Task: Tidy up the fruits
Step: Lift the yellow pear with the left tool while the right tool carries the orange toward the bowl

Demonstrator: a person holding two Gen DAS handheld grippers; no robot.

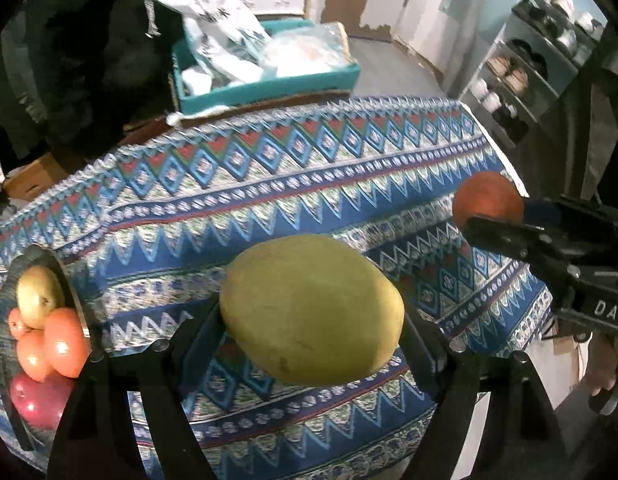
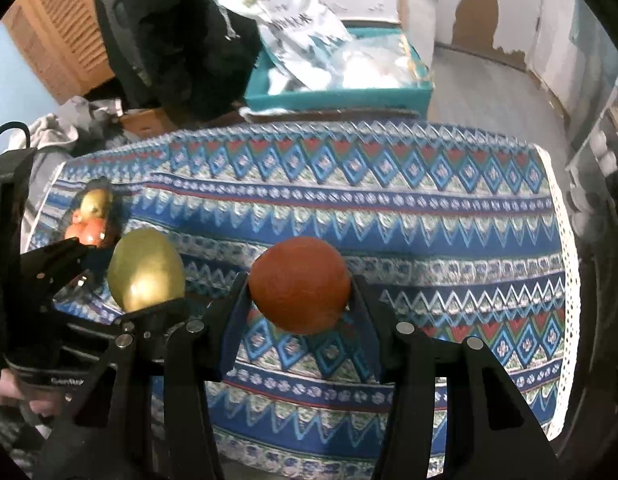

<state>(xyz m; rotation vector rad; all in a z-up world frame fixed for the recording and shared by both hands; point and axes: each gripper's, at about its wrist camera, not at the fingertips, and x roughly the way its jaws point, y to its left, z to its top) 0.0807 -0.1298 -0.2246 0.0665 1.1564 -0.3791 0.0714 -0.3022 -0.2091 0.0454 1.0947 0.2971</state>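
Yellow-green and oval, a mango (image 1: 313,310) is pinched between the black fingers of the left gripper (image 1: 309,344), which is spread wide around it and held clear above the cloth (image 1: 269,200). An orange (image 2: 300,284) is clamped by the right gripper (image 2: 299,308), whose jaws are pressed against its two sides; it too is carried above the cloth and touches nothing else. From the right wrist view, the mango is seen just left of the orange, a little apart from it. A bare hand (image 2: 5,396) is glimpsed behind the left gripper's handle. Blue, white and red zigzag bands cover the cloth, which is spread over a table. At the cloth's left edge a dark bowl (image 1: 69,280) is set, and a yellowish fruit (image 1: 39,296), several orange-red fruits (image 1: 65,340) and a red one (image 1: 37,400) are piled in it. Beyond the cloth's far edge a teal box (image 1: 269,84) stuffed with printed bags is seen. Right of the cloth, further back, shelves (image 1: 525,76) of shoes are visible.
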